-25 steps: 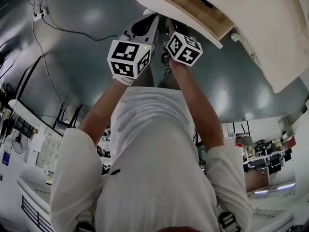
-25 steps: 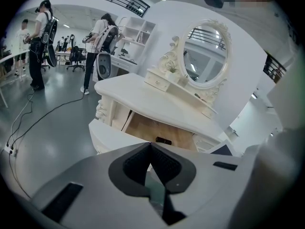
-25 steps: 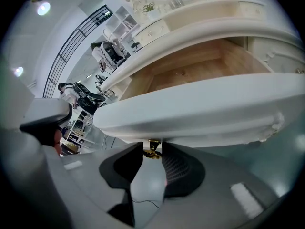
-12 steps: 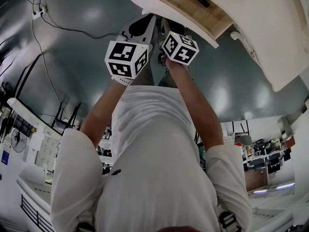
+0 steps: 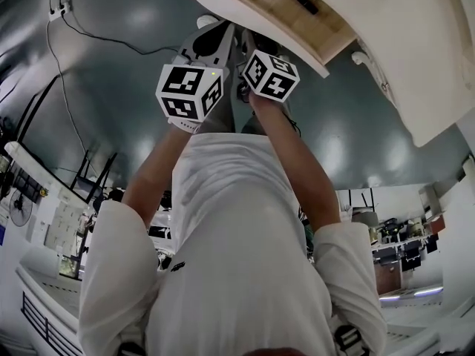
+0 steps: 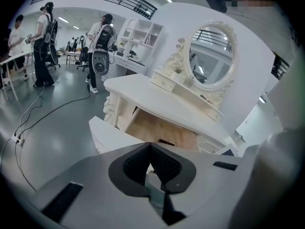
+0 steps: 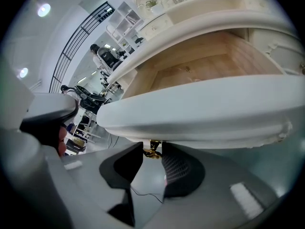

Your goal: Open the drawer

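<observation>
The white dressing table's drawer point(image 7: 200, 113) is pulled out, its bare wooden bottom point(image 7: 209, 66) showing. A small gold handle point(image 7: 152, 150) hangs under the drawer front, and my right gripper point(image 7: 151, 156) is shut on it, a pad on either side. In the head view the drawer point(image 5: 252, 24) lies at the top, with the right gripper point(image 5: 251, 41) reaching under its front edge. My left gripper point(image 6: 150, 147) is shut on nothing, its pads meeting at the tips, just in front of the drawer front point(image 6: 112, 137). It shows beside the right one point(image 5: 211, 39).
The dressing table point(image 6: 157, 97) carries an oval mirror point(image 6: 212, 56) and small upper drawers. Two people point(image 6: 100, 46) stand among desks in the far room. A cable point(image 6: 43, 118) runs across the grey floor to the left.
In the head view both grippers and the drawer front have shifted slightly up and left. The right gripper's hold on the handle is unchanged.
</observation>
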The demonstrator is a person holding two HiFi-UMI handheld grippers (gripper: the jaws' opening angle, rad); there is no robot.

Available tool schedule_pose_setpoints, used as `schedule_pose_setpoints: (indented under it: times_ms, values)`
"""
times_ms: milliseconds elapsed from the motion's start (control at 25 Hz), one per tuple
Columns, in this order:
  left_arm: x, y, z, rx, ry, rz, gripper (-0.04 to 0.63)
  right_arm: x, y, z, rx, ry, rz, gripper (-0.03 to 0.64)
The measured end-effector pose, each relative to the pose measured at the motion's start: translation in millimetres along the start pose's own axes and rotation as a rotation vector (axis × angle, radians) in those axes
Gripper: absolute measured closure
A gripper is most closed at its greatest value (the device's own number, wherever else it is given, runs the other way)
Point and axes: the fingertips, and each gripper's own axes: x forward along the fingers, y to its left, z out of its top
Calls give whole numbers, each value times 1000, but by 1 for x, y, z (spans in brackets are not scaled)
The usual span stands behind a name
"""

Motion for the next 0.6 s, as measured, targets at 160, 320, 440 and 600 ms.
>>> schedule_pose_setpoints:
  times_ms: [160,320,440,600]
  values:
    - [2,-1,3,-2,-9,8,586,1,0,2,-5,2,9,483]
    - [-4,-2,-2,28,0,17,586,-1,-1,-2,-7,12,7,483]
    - [-7,1,-2,38,4,6,586,-1,-1,1,-7,-4,-6,485]
    - [-8,2,-5,68,23,-27,586,1,-1,1,-1,-25,-27,485]
